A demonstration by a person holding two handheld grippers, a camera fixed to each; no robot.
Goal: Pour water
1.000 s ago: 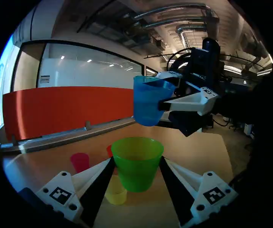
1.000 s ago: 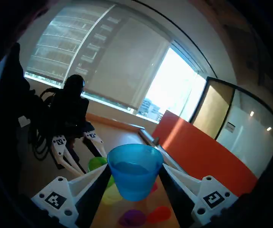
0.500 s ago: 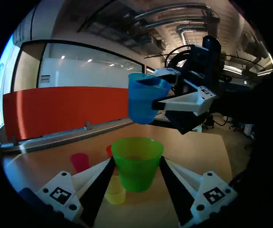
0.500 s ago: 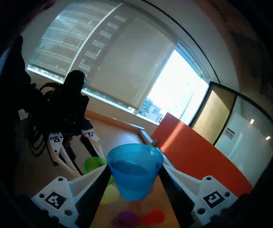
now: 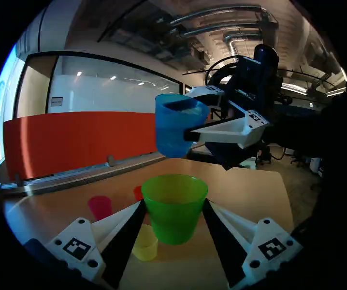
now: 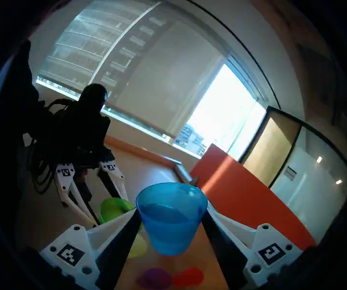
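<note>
Over the table (image 5: 251, 193), the right claw (image 6: 171, 215) grips the full blue cup (image 5: 176, 125), the left claw (image 5: 173, 203) the green cup (image 5: 173, 224); apparently nothing poured yet.

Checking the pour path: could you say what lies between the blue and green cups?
Nothing: the left gripper view shows open air between the blue cup and green cup.
</note>
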